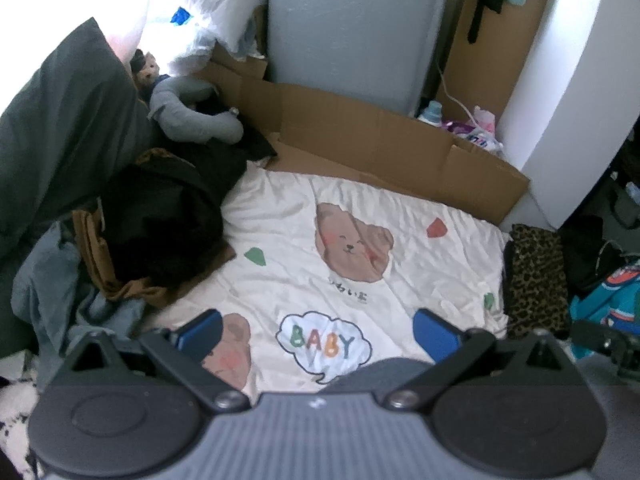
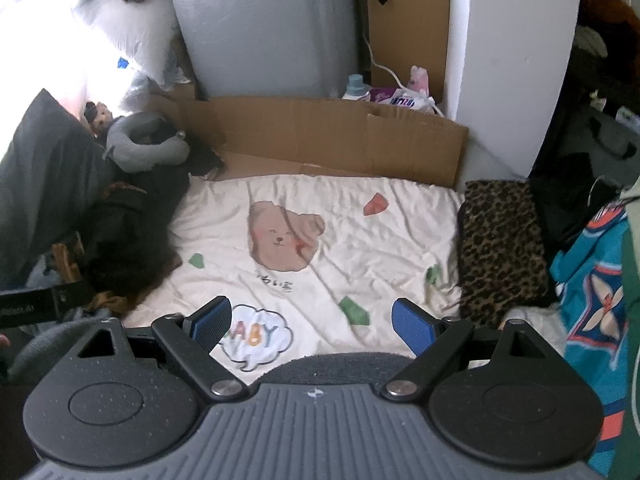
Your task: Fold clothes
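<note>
1. Unfolded clothes heap [image 1: 160, 216] sits at the bed's left edge, leaving the cream bear-print sheet [image 1: 360, 200] bare as a folding surface; dark layers blur together, count unclear.
2. Left tongs [image 1: 318, 334] spread wide, holding nothing.
3. Right tongs [image 2: 312, 322] likewise.
4. Folded leopard-print piece [image 2: 500, 240] lies at the right edge, probably a done stack.
</note>
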Motion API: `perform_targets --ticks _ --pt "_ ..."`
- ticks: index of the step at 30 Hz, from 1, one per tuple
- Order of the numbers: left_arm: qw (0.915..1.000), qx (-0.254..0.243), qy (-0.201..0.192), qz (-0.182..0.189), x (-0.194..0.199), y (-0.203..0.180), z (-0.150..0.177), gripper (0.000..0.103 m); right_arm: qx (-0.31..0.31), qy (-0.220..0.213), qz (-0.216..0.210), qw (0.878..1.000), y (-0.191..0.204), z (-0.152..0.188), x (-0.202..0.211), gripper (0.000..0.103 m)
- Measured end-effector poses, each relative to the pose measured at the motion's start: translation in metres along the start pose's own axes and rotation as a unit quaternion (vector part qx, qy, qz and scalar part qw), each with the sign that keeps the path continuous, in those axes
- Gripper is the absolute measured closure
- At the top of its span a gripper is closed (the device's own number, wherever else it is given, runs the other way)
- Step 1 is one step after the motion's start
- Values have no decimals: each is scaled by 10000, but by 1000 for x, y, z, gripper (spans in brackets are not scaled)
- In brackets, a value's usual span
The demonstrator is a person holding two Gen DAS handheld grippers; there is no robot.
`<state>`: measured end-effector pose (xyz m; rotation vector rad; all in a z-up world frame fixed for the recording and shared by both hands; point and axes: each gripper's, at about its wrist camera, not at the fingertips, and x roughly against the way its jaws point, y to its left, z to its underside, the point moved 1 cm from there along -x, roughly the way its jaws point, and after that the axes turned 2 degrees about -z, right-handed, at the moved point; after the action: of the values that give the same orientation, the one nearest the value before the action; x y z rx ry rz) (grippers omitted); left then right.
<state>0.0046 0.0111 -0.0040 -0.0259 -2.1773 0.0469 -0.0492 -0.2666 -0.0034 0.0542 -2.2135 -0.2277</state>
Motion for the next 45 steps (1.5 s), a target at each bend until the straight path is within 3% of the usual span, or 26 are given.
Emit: perform_targets --ticks 12,22,38,45 --pt "9999 87 75 128 -1 5 -3 1 -41 -81 -32 10000 0 -2 6 11" --pt "9998 191 26 -29 3 22 -12 1 63 -152 -50 9999 8 -8 8 11" --pt "9978 414 -322 -396 31 87 -36 4 382 -389 -397 9977 31 -38 12 11" --pt "9957 593 -355 -609 27 126 -43 6 442 -364 -614 9965 37 -51 -2 11"
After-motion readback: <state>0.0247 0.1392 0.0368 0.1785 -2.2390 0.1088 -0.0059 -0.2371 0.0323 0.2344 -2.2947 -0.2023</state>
